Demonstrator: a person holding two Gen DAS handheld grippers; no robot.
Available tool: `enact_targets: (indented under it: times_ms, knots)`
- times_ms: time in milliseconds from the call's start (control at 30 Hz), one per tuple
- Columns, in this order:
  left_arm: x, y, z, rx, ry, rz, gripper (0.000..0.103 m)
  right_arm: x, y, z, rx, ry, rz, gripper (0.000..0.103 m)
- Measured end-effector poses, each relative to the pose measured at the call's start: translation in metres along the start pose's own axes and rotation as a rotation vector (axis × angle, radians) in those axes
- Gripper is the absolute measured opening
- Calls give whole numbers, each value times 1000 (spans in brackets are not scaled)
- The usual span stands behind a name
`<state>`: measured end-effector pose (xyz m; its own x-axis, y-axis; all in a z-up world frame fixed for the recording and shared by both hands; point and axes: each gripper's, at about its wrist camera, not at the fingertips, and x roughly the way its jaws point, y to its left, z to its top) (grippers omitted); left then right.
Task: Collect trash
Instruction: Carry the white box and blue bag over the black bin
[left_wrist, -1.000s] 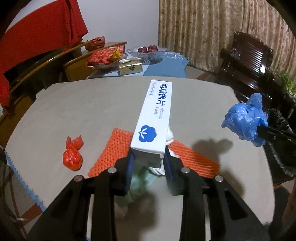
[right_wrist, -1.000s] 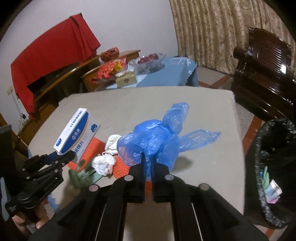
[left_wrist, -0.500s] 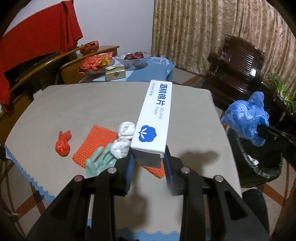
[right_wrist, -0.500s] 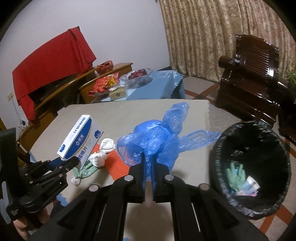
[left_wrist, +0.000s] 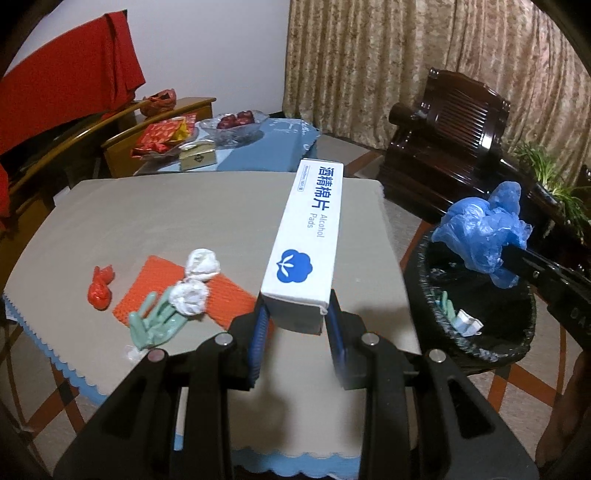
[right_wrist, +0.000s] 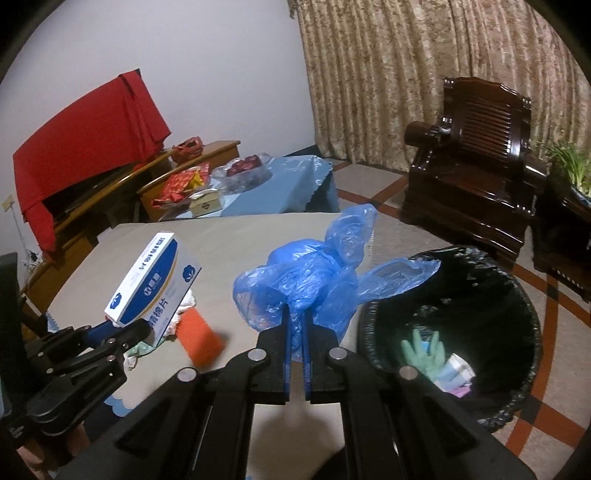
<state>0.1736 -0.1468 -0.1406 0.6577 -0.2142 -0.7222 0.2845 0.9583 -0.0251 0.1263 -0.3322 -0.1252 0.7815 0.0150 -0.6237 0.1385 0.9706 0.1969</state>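
Note:
My left gripper (left_wrist: 295, 325) is shut on a white and blue alcohol-pads box (left_wrist: 308, 243), held above the table's near right part; the box also shows in the right wrist view (right_wrist: 153, 284). My right gripper (right_wrist: 297, 332) is shut on a crumpled blue plastic bag (right_wrist: 314, 280), which hangs over the rim of the black-lined trash bin (right_wrist: 532, 295) in the left wrist view (left_wrist: 484, 229). The bin (left_wrist: 436, 295) holds a green glove (right_wrist: 421, 350) and some packaging. On the table lie a red bag (left_wrist: 99, 290), an orange mesh mat (left_wrist: 155, 280), two white paper wads (left_wrist: 201, 262) and a green glove (left_wrist: 155, 321).
The grey-topped table (left_wrist: 166, 214) has a blue scalloped edge. A dark wooden armchair (right_wrist: 472, 184) stands behind the bin by the curtain. A low blue-covered table (left_wrist: 258, 147) with a fruit bowl and a wooden cabinet under red cloth stand at the back left.
Both grippers have pulled back and to the right with their loads. The bin has come fully into view, and the blue bag now hangs at its rim.

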Motion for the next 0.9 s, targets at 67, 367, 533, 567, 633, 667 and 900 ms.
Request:
enact_targets:
  times_ms: [67, 367, 533, 567, 633, 667, 900]
  knots:
    - [1, -11, 0, 9, 5, -4, 29, -2, -10, -1, 8, -1, -8, 5]
    - [12, -62, 6, 42, 19, -26, 29, -6, -56, 2, 26, 0, -57, 5]
    - [26, -98, 6, 62, 45, -55, 29, -7, -85, 2, 37, -1, -99, 5]
    - [28, -104, 7, 67, 47, -58, 29, -6, -96, 2, 46, 1, -111, 5]
    - [34, -121, 6, 80, 56, -70, 29, -5, -114, 1, 69, 8, -129, 5]
    - [37, -127, 5, 86, 60, -77, 29, -3, -121, 1, 77, 12, -135, 5]
    - [65, -176, -3, 139, 99, -116, 29, 15, -168, -14, 122, 58, -174, 5]
